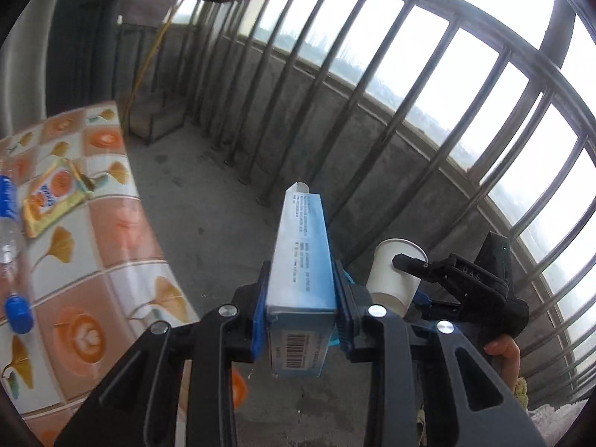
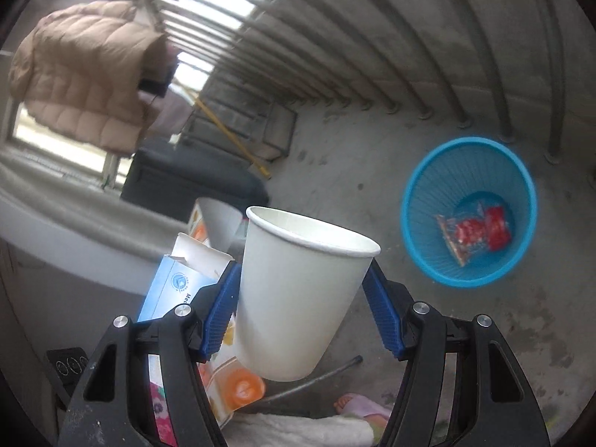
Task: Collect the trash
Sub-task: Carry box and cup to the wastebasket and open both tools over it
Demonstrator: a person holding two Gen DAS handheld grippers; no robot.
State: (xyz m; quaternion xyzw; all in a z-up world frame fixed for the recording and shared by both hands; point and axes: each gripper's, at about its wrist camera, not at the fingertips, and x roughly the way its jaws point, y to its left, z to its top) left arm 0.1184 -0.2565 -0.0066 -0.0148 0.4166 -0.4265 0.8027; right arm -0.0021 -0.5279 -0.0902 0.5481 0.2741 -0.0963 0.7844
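Left gripper [image 1: 301,309] — blue ribbed pads clamped on a pale blue cardboard carton [image 1: 302,260], a long rectangular box with glossy faces; its long axis runs away from the camera toward 12 o'clock, open flap end farthest. At 9 o'clock, a table [image 1: 123,246] under a glossy tile-patterned cloth carries a yellow wrapper [image 1: 52,201] and a clear bottle [image 1: 11,246]. Right gripper [image 2: 301,298] grips a white paper cup [image 2: 298,294] by its smooth tapered wall — mouth tilted toward 12 o'clock. At 2 o'clock, a round blue mesh basket [image 2: 421,193] stands on the concrete floor, red packet [image 2: 475,232] inside.

Wrist views downward; shared cup [image 1: 395,275]
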